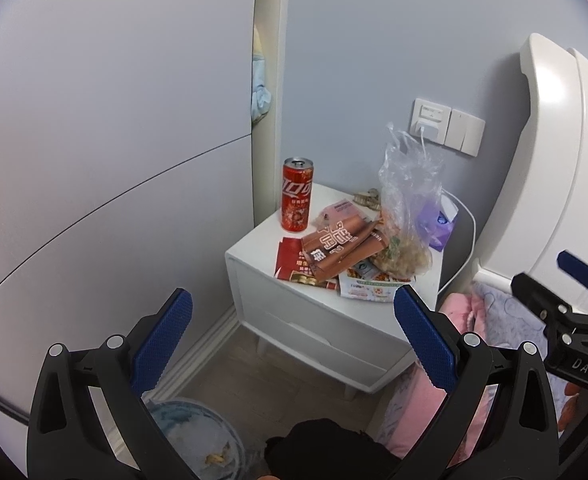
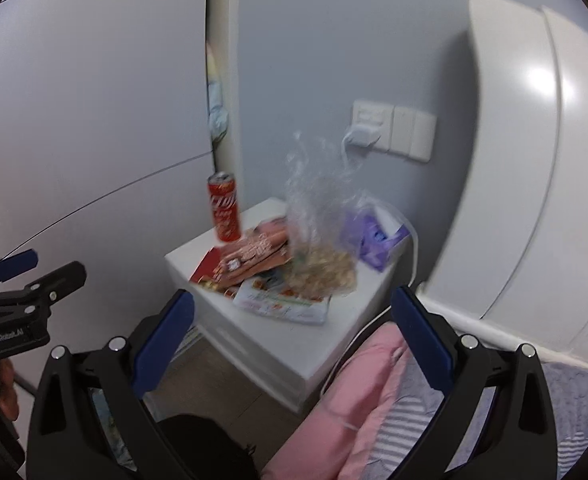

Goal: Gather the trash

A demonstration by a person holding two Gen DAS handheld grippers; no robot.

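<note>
A white nightstand (image 1: 254,256) (image 2: 254,320) in the corner carries the trash. On its top stand a red soda can (image 1: 296,194) (image 2: 225,208), crumpled brown snack wrappers (image 1: 344,246) (image 2: 254,258), a red leaflet (image 1: 290,262), a printed flyer (image 1: 368,286) (image 2: 286,302) and a clear plastic bag with food scraps (image 1: 408,216) (image 2: 322,256). My left gripper (image 1: 293,338) is open, short of the nightstand's front, with nothing between its fingers. My right gripper (image 2: 293,334) is open too, above the nightstand's near corner and holding nothing. The right wrist view is blurred.
A bin lined with a bag (image 1: 198,436) stands on the floor below the left gripper. A purple tissue box (image 1: 438,220) sits at the nightstand's back. A white cable (image 1: 472,236) hangs from the wall socket (image 1: 432,120). White headboard (image 1: 554,160) and pink bedding (image 2: 354,400) lie right.
</note>
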